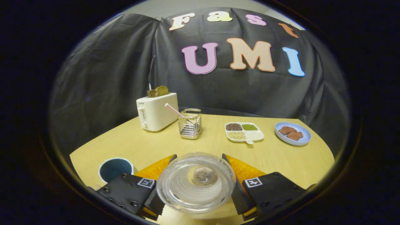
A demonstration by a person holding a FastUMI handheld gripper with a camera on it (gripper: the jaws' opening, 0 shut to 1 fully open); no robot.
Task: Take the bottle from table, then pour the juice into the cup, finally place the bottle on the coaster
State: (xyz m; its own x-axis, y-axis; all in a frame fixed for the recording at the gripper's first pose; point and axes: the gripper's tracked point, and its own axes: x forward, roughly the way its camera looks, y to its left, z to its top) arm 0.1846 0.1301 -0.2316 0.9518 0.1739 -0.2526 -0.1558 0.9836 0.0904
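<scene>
The gripper (196, 184) sits low at the bottom centre of the frame, and between its two fingers is the bottle (196, 182), clear plastic, seen end-on. We look straight at a round face with ribbed rings and a small hub in the middle, so its long axis points along the fingers, away from the camera or toward it; I cannot tell for sure whether that face is the base or the mouth. The fingers stand close against its left and right flanks, closed in to the bottle's width, and it reads as a firm two-sided hold.

Now the relation that matters. The cup (115, 169), white-rimmed with a dark inside, sits at the lower left of the frame, just beyond the left finger and close to it. So the pour target lies left of the bottle, near at hand. With the bottle lying level along the fingers, my judgement is that the pour calls for a short shift left and a tip over that rim.

I cannot pick out the coaster for certain.

Further up the table (281, 162), well apart from the action: a toaster (157, 112) at centre left, a wire holder (189, 123) just beside it, a divided dish (244, 132) of beans and a blue plate (293, 133) toward the right.
</scene>
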